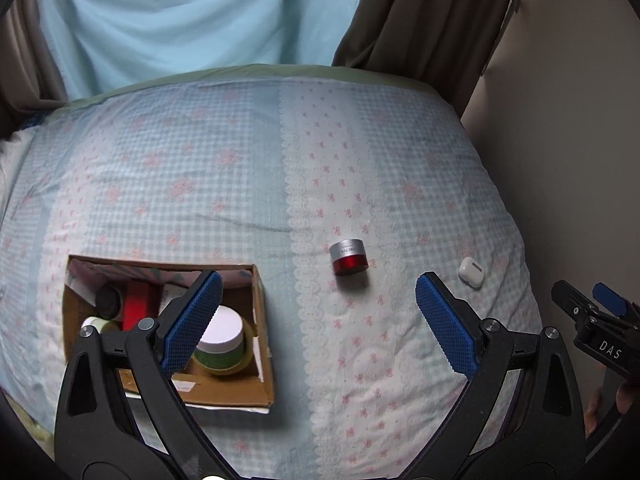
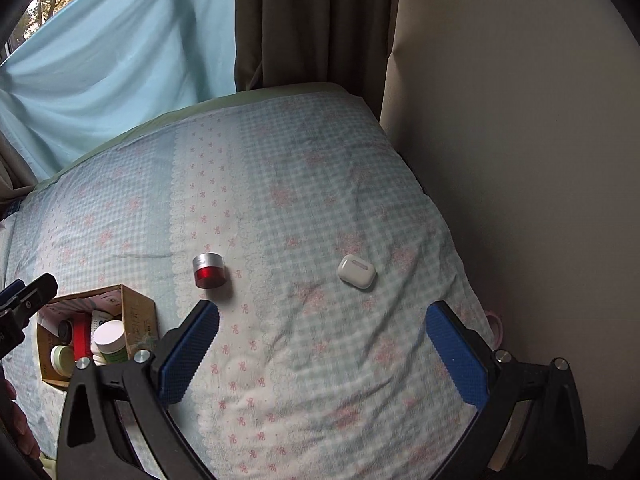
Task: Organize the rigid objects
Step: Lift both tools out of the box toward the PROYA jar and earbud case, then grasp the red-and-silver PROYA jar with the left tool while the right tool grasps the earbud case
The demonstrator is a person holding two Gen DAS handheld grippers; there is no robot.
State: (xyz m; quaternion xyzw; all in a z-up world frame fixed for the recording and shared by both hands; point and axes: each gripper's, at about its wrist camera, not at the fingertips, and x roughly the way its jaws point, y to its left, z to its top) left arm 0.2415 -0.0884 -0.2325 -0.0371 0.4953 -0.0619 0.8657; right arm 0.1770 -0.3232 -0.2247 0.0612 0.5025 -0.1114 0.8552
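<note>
Bedspread (image 1: 240,184) count from my feed: one red jar (image 1: 349,258), one white earbud case (image 1: 471,273), both loose. Cardboard box (image 1: 262,360) holds four containers or so. Left gripper (image 1: 316,320) and right gripper (image 2: 322,354) both spread wide, empty.

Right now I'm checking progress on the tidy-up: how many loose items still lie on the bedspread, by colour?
Red and silver: 1, the small round red jar with a silver lid, standing upright.
White: 1, the white plastic earbud case, lying flat.
Total: 2, both outside the brown cardboard box.
</note>
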